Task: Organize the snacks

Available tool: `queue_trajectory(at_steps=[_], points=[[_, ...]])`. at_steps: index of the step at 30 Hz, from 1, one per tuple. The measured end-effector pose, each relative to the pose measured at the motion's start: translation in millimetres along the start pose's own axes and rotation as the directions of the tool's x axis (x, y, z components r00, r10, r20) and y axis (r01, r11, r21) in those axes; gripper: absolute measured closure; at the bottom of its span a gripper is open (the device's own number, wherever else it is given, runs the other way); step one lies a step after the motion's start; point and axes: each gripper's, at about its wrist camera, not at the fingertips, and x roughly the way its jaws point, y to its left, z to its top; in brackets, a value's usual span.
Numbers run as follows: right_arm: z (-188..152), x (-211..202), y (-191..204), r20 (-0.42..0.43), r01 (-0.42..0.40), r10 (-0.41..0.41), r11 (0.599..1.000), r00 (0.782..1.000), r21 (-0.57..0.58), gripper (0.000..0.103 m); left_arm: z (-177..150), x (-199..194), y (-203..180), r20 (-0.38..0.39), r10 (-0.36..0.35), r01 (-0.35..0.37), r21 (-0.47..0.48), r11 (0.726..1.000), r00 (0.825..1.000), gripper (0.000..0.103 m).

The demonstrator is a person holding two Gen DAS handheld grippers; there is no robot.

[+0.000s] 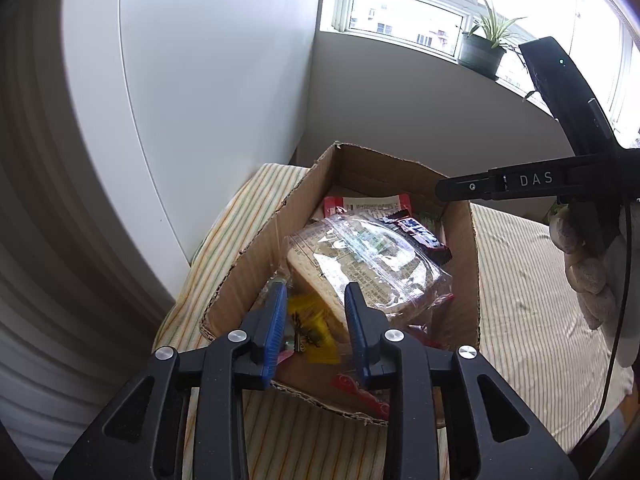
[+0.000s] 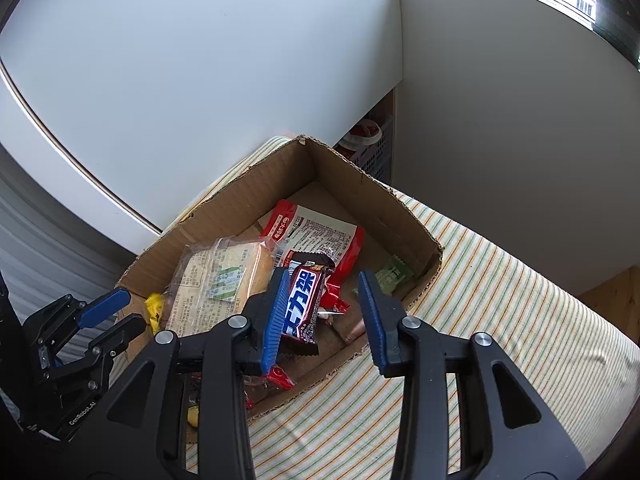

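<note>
Your right gripper [image 2: 324, 312] is spread wide and holds nothing, hanging just above the near end of the cardboard box [image 2: 384, 216]. Right under your left blue finger [image 2: 276, 316] lies the chocolate bar [image 2: 302, 304], its long axis running nearly straight away from you, along the fingers and not across them. That's the relation to watch: the bar sits off-centre, tucked against one finger, with the other finger well clear over bare cardboard. I'd judge you need to slide toward that side so the bar's narrow width falls between the pads.

Beyond it the red-and-white packet [image 2: 320, 232] lies flat on the box floor, and the wrapped sandwich [image 2: 220, 276] leans beside the bar.

Your left gripper [image 1: 316, 304] is also parted and empty, poised over the sandwich [image 1: 360, 268], a yellow packet [image 1: 308, 320] below it. For the bar [image 1: 420, 234], the right one looks nearer. The box stands on a striped cloth [image 2: 500, 300].
</note>
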Motion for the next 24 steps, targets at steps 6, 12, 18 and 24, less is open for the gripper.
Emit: queue_trajectory(at_steps=[6, 12, 18, 24], points=[[-4, -14, -1, 0.027, 0.000, 0.000, 1.000, 1.000, 0.000, 0.050, 0, -7, -2, 0.018, 0.004, -0.004, -0.003, 1.000, 1.000, 0.049], [-14, -35, -1, 0.072, -0.005, 0.005, 1.000, 0.997, 0.001, 0.031, 1, -19, -2, 0.036, 0.015, -0.014, -0.030, 0.999, 0.999, 0.040], [-35, -56, 7, 0.109, 0.015, -0.012, 1.000, 0.994, -0.026, 0.019, -3, -34, -11, 0.052, 0.023, -0.022, -0.023, 0.999, 0.998, 0.039], [-67, -77, 15, 0.155, 0.026, -0.021, 0.999, 0.988, -0.034, 0.018, -14, -53, -22, 0.085, 0.039, -0.038, -0.010, 0.999, 0.996, 0.039]])
